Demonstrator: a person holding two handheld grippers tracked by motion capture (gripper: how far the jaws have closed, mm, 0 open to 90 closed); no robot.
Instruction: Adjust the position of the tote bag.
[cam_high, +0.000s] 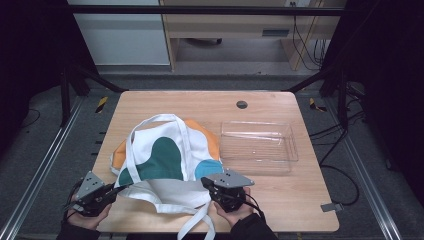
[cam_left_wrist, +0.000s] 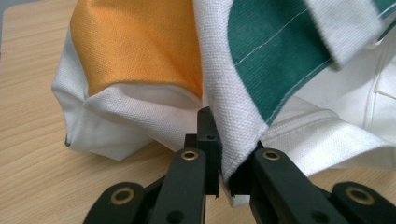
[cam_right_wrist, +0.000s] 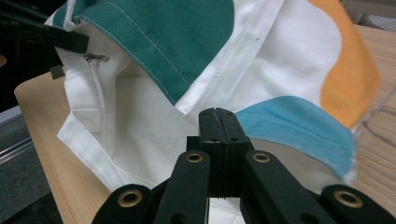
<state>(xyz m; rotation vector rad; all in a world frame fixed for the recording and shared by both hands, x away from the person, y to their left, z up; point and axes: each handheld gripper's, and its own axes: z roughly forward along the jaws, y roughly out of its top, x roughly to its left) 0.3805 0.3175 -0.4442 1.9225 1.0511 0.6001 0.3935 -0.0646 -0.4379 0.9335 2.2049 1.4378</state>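
A white tote bag (cam_high: 165, 150) with green, orange and blue patches lies flat on the wooden table (cam_high: 300, 200), its mouth towards the near edge. My left gripper (cam_high: 118, 189) sits at the bag's near left corner, shut on the white hem, which runs up between the jaws in the left gripper view (cam_left_wrist: 231, 156). At the mouth's right side, my right gripper (cam_high: 206, 182) has its jaws pressed together on the upper layer's rim (cam_right_wrist: 218, 114). That layer is raised, showing the bag's white lining and a zip (cam_right_wrist: 95, 58) inside.
A clear plastic tray (cam_high: 292, 150) stands empty just right of the bag. One white strap (cam_high: 197, 225) trails over the table's near edge between my hands. A small round hole (cam_high: 242, 104) is near the table's far edge. Dark frame posts stand beyond the table.
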